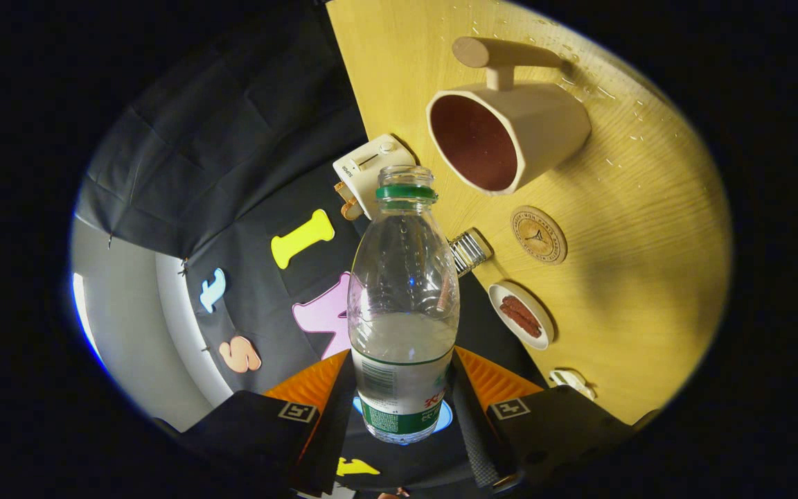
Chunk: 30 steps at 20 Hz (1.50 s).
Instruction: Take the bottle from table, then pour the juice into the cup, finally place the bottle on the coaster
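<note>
My gripper [402,391] is shut on a clear plastic bottle [403,298], both fingers pressing its labelled lower part. The bottle has a green neck ring and no cap, and pale liquid fills its lower half. The whole view is rolled, so the wooden table [634,277] stands like a wall beside the bottle. A cream cup [510,135] with a dark red inside and a long handle sits on the table, its mouth just beyond the bottle's open neck. The round cork coaster [539,235] lies on the table between the cup and a small dish.
A small white dish [521,314] with brown strips lies on the table near my fingers. A white boxy device [371,170] and a striped object [468,251] sit at the table edge behind the bottle. Water droplets dot the wood past the cup.
</note>
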{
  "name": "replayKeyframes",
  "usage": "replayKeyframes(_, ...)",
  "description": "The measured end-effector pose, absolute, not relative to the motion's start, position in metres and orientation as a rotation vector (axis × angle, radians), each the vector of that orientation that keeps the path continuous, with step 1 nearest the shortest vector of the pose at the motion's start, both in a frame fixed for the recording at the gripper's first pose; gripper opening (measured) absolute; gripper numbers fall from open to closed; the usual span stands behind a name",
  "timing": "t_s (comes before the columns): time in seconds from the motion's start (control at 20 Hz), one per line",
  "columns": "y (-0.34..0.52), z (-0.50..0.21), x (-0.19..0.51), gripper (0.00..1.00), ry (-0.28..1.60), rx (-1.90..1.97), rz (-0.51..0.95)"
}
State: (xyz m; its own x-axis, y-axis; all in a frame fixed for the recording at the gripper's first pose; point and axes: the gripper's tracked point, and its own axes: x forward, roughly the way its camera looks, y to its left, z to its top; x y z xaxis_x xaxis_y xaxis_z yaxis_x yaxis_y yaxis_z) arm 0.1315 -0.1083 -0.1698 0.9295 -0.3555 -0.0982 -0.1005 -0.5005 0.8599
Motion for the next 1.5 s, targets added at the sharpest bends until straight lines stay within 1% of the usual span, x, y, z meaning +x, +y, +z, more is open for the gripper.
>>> replayKeyframes(0.4, -0.103, -0.194, 0.132, 0.75, -0.243, 1.723, -0.398)
replayKeyframes(0.7, -0.096, -0.198, 0.133, 0.75, -0.153, 1.46, -0.405)
replayKeyframes(0.85, -0.103, -0.203, 0.129, 0.75, -0.11, 1.268, -0.46)
replayKeyframes(1.15, -0.117, -0.196, 0.111, 0.75, -0.083, 0.909, -0.597)
replayKeyframes(1.4, -0.118, -0.175, 0.118, 0.75, -0.028, 0.532, -0.628)
replayKeyframes(1.5, -0.114, -0.173, 0.13, 0.75, 0.021, 0.402, -0.625)
